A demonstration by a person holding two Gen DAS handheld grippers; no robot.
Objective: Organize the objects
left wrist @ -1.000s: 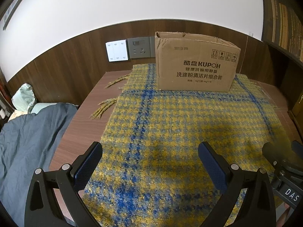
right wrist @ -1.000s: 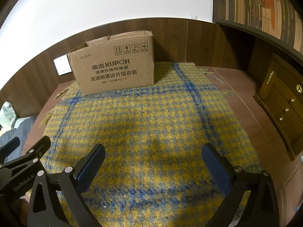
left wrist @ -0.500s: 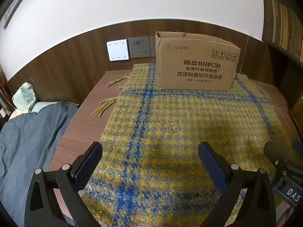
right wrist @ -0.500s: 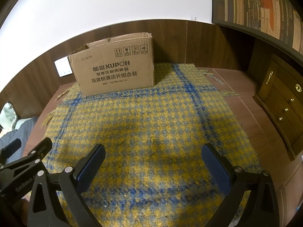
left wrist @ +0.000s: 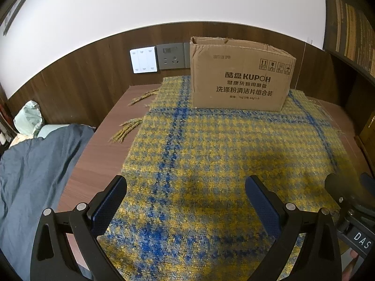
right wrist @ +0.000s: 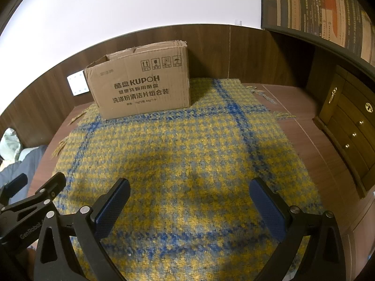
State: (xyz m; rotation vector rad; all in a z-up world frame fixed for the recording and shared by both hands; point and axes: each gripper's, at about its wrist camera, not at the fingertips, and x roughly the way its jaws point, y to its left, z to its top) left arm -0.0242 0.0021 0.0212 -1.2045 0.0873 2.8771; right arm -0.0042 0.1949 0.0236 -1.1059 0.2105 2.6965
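Note:
A brown cardboard box [left wrist: 241,77] printed KUPOH stands open-topped at the far end of a yellow and blue checked cloth [left wrist: 211,154]; its inside is hidden. The right wrist view shows the same box [right wrist: 143,89] on the cloth [right wrist: 187,154]. My left gripper [left wrist: 186,199] hovers over the near part of the cloth, open, nothing between its blue pads. My right gripper [right wrist: 189,201] is also open and empty over the near cloth. Each gripper appears at the other view's edge: the right gripper [left wrist: 346,208] and the left gripper [right wrist: 35,199].
The cloth lies on a brown wooden table [left wrist: 93,154] against a wood-panelled wall with a white switch [left wrist: 143,59] and a grey socket [left wrist: 170,56]. Dark blue bedding [left wrist: 30,175] lies left of the table. A wooden drawer cabinet [right wrist: 346,128] stands to the right.
Both grippers stay open and nearly still. The right wrist view has shifted slightly, so the box sits a little lower and nearer centre.

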